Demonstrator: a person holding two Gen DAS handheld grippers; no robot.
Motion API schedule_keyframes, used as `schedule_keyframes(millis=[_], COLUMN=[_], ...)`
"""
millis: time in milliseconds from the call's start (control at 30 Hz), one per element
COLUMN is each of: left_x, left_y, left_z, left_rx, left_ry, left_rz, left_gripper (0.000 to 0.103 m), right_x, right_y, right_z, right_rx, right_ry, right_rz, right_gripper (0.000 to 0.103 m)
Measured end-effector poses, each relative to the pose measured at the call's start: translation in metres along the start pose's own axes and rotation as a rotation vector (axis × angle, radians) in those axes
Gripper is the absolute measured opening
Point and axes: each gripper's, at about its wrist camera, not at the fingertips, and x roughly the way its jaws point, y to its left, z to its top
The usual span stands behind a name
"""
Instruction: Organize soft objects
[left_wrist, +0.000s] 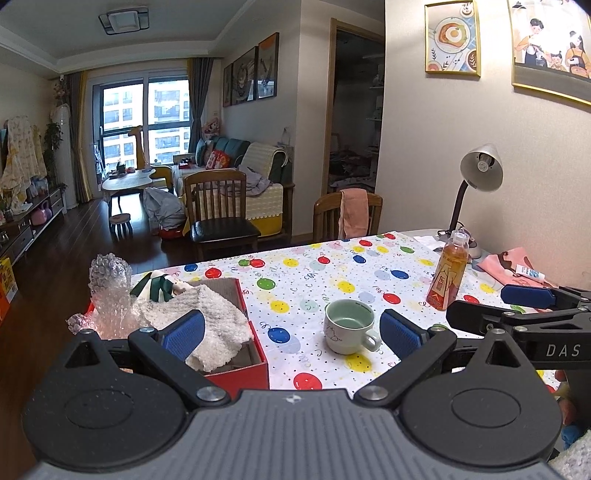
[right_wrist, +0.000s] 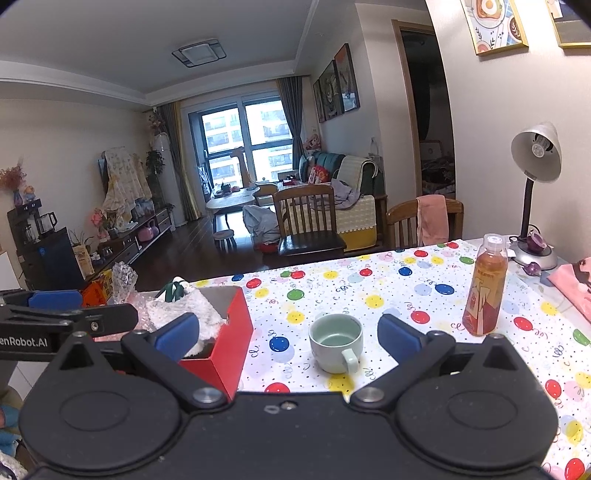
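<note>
Both grippers, left (left_wrist: 291, 334) & right (right_wrist: 288, 338), hover w/ jaws spread wide, nothing held. White fluffy cloth (left_wrist: 218, 332) + bubble wrap (left_wrist: 110, 295) sit in red box (left_wrist: 255, 373) on table (left_wrist: 406, 288); mug (left_wrist: 349, 326) just beside.

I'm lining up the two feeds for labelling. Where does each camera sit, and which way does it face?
Left wrist: sits on the left claw, looks across the table at the cup and red box; its open fingers and the right claw show.
Right wrist: sits on the right claw, faces the same way; its open fingers and the left claw show.
Shared: cup, box, bottle, lamp.
</note>
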Motion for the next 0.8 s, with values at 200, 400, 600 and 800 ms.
schedule_keyframes(millis=[200, 400, 600, 800], left_x=[0.0003, 0.0006, 0.001, 0.0026], left_y=[0.0007, 0.001, 0.0007, 0.0002], left_z=[0.0002, 0.0, 0.0006, 0.0028], left_rx=[0.0, -0.001, 0.003, 0.011], left_ry=[-0.001, -0.001, 0.001, 0.007], left_rz=[-0.002, -0.005, -0.014, -0.029], left_gripper=[0.102, 0.102, 0.102, 0.102], right_x=[0.0, -0.0006, -0.0005, -0.0004], right_y=[0.0005, 0.0006, 0.0002, 0.0005], right_z=[0.0008, 0.0024, 0.0025, 0.0019], right_rx=[0.001, 0.003, 0.001, 0.003], right_ry=[-0.002, -0.006, -0.006, -0.009], right_rz=[-0.004, -0.014, -0.013, -0.018], right_gripper=[0.103, 0.103, 0.103, 0.103])
